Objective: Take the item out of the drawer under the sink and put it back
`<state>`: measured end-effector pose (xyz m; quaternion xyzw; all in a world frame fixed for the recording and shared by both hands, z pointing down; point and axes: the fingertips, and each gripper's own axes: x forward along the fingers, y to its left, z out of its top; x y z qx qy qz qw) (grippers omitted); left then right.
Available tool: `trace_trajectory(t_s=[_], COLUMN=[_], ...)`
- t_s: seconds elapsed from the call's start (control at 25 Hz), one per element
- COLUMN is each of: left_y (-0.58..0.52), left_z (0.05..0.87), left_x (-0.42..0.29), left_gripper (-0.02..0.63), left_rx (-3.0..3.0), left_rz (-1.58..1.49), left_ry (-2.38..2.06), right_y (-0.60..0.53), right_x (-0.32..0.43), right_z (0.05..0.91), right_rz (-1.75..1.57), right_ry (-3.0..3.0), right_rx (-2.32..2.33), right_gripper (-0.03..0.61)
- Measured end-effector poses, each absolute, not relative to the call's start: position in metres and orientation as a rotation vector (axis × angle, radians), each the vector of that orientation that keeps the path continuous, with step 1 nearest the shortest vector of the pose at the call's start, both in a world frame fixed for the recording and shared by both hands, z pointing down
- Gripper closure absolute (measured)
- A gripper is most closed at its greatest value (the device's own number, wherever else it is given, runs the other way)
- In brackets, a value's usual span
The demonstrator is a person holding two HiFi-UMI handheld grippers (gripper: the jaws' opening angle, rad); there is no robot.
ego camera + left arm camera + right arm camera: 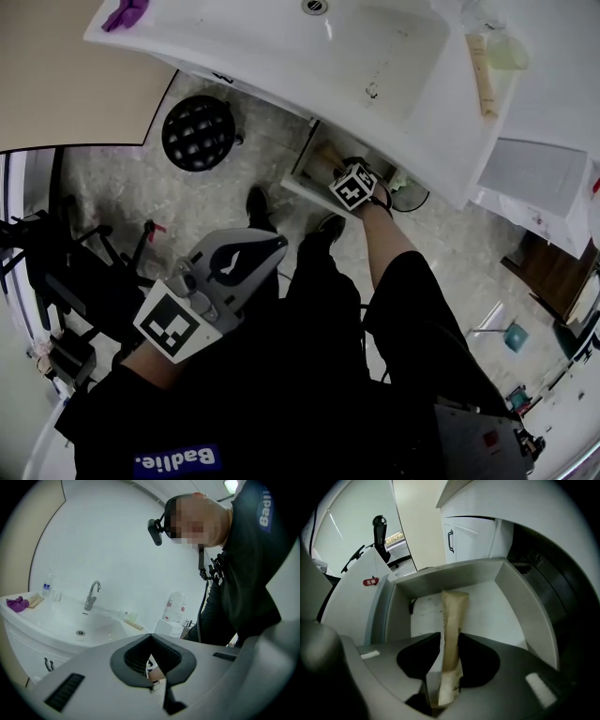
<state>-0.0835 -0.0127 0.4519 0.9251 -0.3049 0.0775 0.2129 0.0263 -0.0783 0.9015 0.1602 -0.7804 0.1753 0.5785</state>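
Observation:
A tan tube (453, 611) stands on end in the open white drawer (515, 602) under the sink (281, 66). My right gripper (447, 637) reaches into that drawer with the tube between its jaws. The right jaw lies against the tube, while a thin gap shows between the tube and the left jaw. In the head view only the right gripper's marker cube (354, 185) shows at the drawer's mouth (314, 173). My left gripper (272, 244) hovers over my lap, away from the drawer, jaws together and empty (157, 686).
On the basin top lie a purple cloth (125, 14) and a second tan tube (481, 75). A black round perforated object (198, 132) sits on the floor left of the drawer. Cupboard doors with a dark handle (450, 541) stand beyond the drawer.

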Motion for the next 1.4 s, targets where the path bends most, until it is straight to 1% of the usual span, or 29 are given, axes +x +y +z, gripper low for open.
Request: trace_trajectory(t_s=[0.08, 0.16, 0.36, 0.72, 1.12, 1.28, 1.4], left_y=[-0.013, -0.011, -0.007, 0.002, 0.004, 0.006, 0.006], left_z=[0.448, 0.445, 0.436, 0.403, 0.356, 0.33, 0.311], left_x=[-0.079, -0.076, -0.076, -0.061, -0.043, -0.027, -0.018], left_gripper=[0.609, 0.609, 0.609, 0.609, 0.609, 0.609, 0.609], left_rx=[2.59, 2.591, 2.6, 2.626, 2.695, 2.734, 2.769], left_rz=[0.203, 0.18, 0.184, 0.074, 0.032, 0.042, 0.037], left_ry=[-0.845, -0.848, -0.833, -0.786, -0.709, -0.651, -0.625], right_y=[-0.079, -0.077, -0.08, -0.056, -0.026, -0.011, -0.003], right_x=[0.031, 0.039, 0.041, 0.054, 0.045, 0.04, 0.038], right_z=[0.901, 0.894, 0.868, 0.779, 0.626, 0.547, 0.486], right_rz=[0.421, 0.443, 0.424, 0.424, 0.43, 0.485, 0.524], right_ry=[-1.82, -1.822, -1.85, -1.945, -2.174, -2.32, -2.46], right_rx=[0.375, 0.377, 0.42, 0.496, 0.674, 0.761, 0.818], right_gripper=[0.458, 0.398, 0.376, 0.376, 0.38, 0.413, 0.465])
